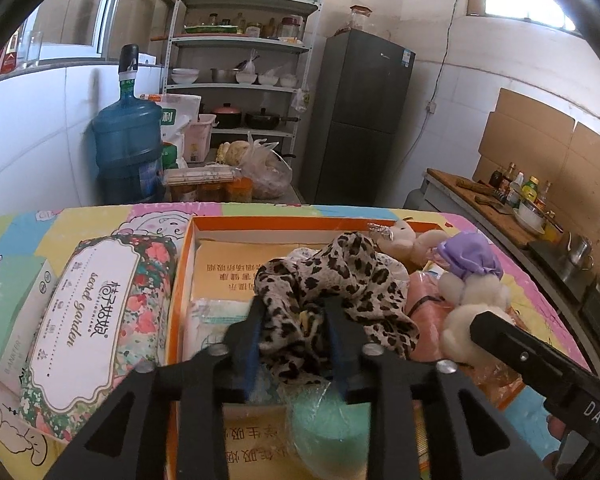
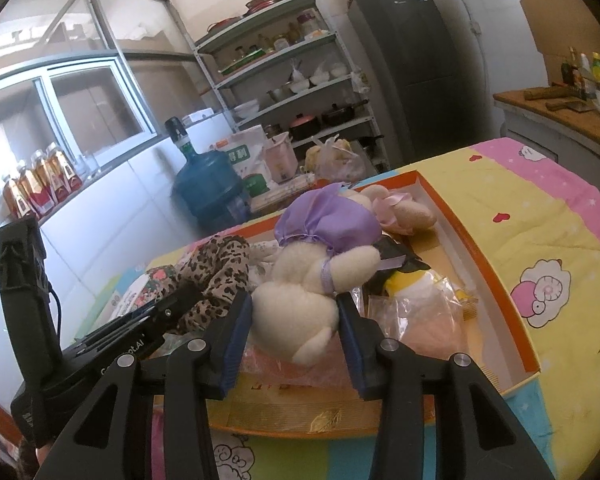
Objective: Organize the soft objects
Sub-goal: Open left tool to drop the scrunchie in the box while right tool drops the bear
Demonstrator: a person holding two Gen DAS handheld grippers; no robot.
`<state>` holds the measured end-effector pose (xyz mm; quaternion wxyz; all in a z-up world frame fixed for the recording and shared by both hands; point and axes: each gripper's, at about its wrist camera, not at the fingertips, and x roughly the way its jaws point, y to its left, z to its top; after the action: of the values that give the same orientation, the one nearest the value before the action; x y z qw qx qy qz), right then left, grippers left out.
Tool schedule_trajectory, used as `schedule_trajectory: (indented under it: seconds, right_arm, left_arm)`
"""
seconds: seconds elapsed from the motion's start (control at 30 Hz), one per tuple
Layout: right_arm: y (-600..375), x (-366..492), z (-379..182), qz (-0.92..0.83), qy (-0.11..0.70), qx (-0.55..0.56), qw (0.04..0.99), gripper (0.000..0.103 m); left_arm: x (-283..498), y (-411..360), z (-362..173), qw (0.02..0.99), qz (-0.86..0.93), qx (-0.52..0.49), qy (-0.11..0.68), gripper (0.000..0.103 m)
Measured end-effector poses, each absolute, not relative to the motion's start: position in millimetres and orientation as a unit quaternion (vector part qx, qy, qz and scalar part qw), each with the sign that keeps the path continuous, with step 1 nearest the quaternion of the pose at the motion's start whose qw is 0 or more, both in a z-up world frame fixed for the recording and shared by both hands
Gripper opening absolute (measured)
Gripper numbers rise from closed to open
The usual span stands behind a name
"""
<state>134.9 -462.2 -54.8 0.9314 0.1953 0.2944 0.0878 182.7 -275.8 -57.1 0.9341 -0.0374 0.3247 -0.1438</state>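
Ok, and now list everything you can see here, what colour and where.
box: one, orange-rimmed, on the quilt
quilt: one, pastel cartoon print, covering the table
leopard scarf: one, cream and black, bunched in the box
purple-dressed plush: one, cream, in the box
pink-bowed plush: one, cream, at the box's far end
tissue pack: one, floral, left of the box
water jug: one, blue, on the floor by the wall
shelf rack: one, pale metal, holding bowls and pans
fridge: one, dark grey, beside the rack
left claw: black, scarf between its fingers
right claw: black, around the purple-dressed plush
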Motion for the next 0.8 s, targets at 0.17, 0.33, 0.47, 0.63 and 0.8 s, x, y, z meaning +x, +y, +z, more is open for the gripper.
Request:
schedule_trajectory:
  seconds: [0.17, 0.33, 0.47, 0.63, 0.8]
  right_arm:
    - [-463, 134, -55, 0.087, 0.295, 0.196, 0.931, 0.061]
    - [-461, 130, -52, 0.086, 0.292, 0.191, 0.933, 0.062]
    - [-460, 126, -49, 0.084, 0.287, 0.188, 0.935, 0.062]
    - [-457, 120, -44, 0.083, 0.282, 0.187, 0.937, 0.062]
    - [-455, 113, -37, 0.082, 0.276, 0.182, 0.94, 0.062]
  left_arm:
    - [184, -275, -57, 0.935, -0.139, -0.037, 0.325, 0.044]
    - [182, -274, -55, 0.936, -0.139, -0.037, 0.32, 0.054]
    - [178, -274, -51, 0.939, -0.139, -0.036, 0.312, 0.068]
    - [174, -272, -47, 0.94, -0.14, -0.038, 0.308, 0.072]
    - [166, -271, -40, 0.943, -0.143, -0.039, 0.299, 0.072]
